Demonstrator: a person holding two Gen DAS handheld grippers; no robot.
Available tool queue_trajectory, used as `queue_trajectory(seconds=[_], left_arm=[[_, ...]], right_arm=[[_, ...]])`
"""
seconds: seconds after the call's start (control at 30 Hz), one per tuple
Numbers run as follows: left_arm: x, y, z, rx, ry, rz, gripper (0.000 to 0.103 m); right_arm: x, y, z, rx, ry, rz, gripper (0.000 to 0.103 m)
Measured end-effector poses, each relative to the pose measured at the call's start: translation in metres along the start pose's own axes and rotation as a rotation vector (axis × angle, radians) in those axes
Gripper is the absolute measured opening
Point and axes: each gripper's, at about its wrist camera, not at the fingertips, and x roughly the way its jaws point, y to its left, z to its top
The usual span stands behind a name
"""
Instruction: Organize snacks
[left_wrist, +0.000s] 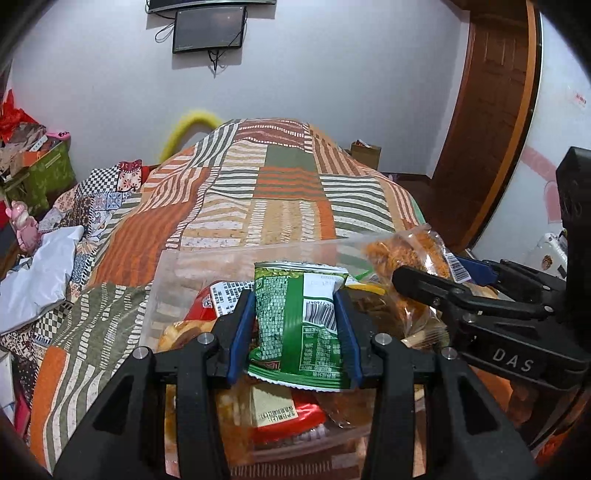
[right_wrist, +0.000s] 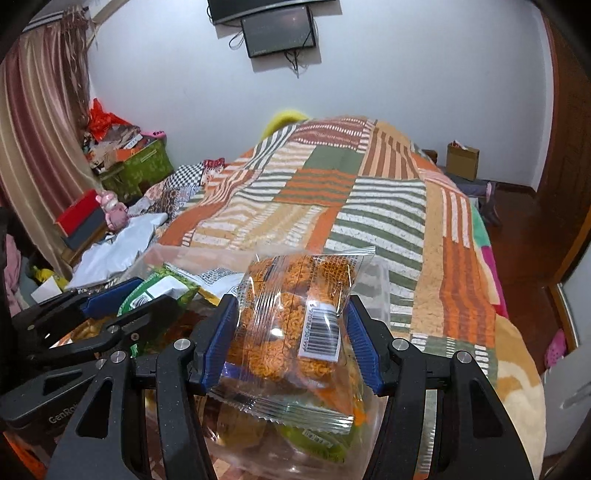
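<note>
Now clenched: left tongs on green packet, right tongs on clear noodle-snack bag, above clear bin; light, crinkly, crushable, best pinched mid-body.

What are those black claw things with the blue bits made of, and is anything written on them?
Both are black, angular plastic-looking frames with triangular cut-outs and silver round bolts. The left gripper and right gripper each carry blue ribbed pads on their two fingers. White lettering reads "DAS" on one body and "GenRo…" on the other.
</note>
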Motion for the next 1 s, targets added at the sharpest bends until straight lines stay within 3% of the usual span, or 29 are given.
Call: queue_trajectory(seconds=[0.13, 0.23, 0.4, 0.67, 0.93, 1.0], left_arm=[[0.001, -0.005, -0.002, 0.032, 0.001, 0.011, 0.046], [-0.003, -0.008, -0.003, 0.043, -0.003, -0.002, 0.053], [-0.023, -0.011, -0.002, 0.054, -0.028, -0.015, 0.053], [-0.083, -0.01, -0.001, 0.034, -0.122, -0.029, 0.053], [-0.165, -0.016, -0.014, 0.035, -0.261, -0.036, 0.053], [-0.186, -0.017, -0.019, 0.029, -0.299, -0.046, 0.058]], right_arm=[[0.009, -0.004, -0.002, 0.007, 0.046, 0.005, 0.059], [0.005, -0.004, -0.002, 0.007, 0.035, -0.004, 0.06], [-0.012, -0.003, 0.001, -0.008, 0.007, -0.003, 0.062], [-0.073, 0.015, -0.001, -0.089, -0.127, -0.024, 0.062], [-0.141, 0.032, -0.012, -0.105, -0.27, 0.017, 0.062], [-0.16, 0.038, -0.016, -0.112, -0.307, 0.027, 0.062]])
